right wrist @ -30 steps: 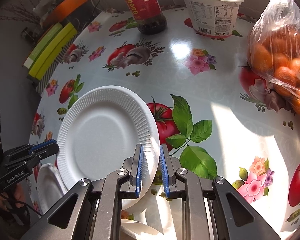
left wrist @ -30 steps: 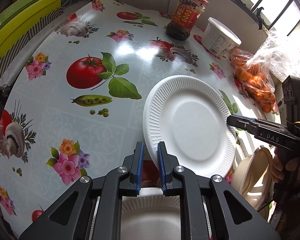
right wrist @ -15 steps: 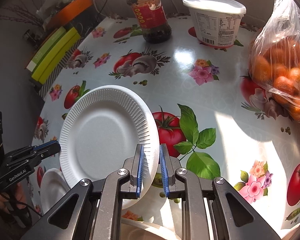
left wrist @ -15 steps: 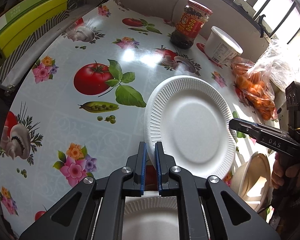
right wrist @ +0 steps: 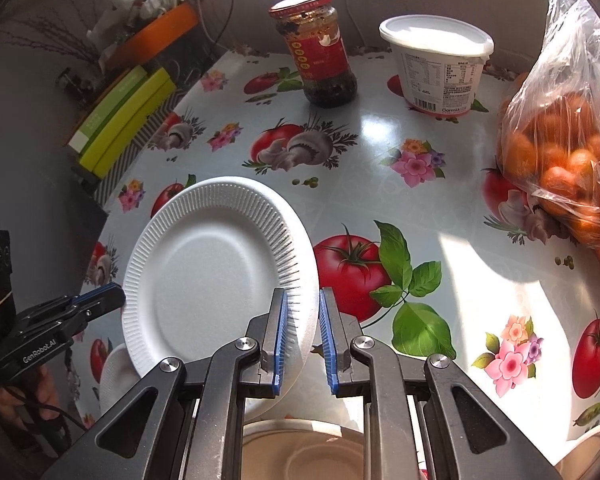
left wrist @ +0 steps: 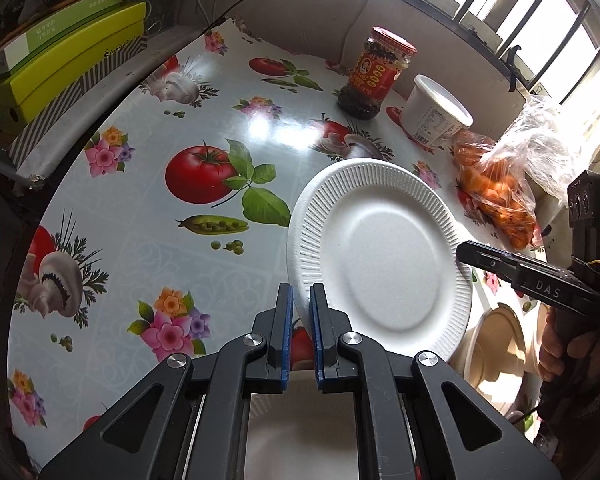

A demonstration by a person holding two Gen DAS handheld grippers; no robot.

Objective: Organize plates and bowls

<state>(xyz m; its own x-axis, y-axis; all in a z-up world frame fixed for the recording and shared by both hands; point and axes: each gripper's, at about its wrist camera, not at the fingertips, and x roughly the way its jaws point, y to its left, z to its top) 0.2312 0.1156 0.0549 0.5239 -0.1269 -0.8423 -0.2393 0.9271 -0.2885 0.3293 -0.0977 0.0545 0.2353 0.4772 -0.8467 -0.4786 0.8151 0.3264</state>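
Observation:
A white ribbed paper plate (left wrist: 380,256) hangs tilted above the table, held by its rim on two sides. My left gripper (left wrist: 300,312) is shut on its near-left rim. My right gripper (right wrist: 303,320) straddles the opposite rim of the plate (right wrist: 216,276) with its jaws slightly apart, the rim between the pads. A second white plate (left wrist: 300,428) lies below the left gripper. A beige bowl (left wrist: 496,356) sits at the right, and shows in the right wrist view (right wrist: 304,452) below the gripper.
On the tomato-print tablecloth (left wrist: 148,248) stand a red-label sauce jar (left wrist: 376,76) and a white tub (left wrist: 436,116) at the back. A bag of oranges (right wrist: 564,168) lies at the right. Green boxes (left wrist: 60,64) are stacked off the left edge.
The plate has been lifted higher and tilted. The left jaws have closed on its rim; the right jaws have opened slightly around the other rim.

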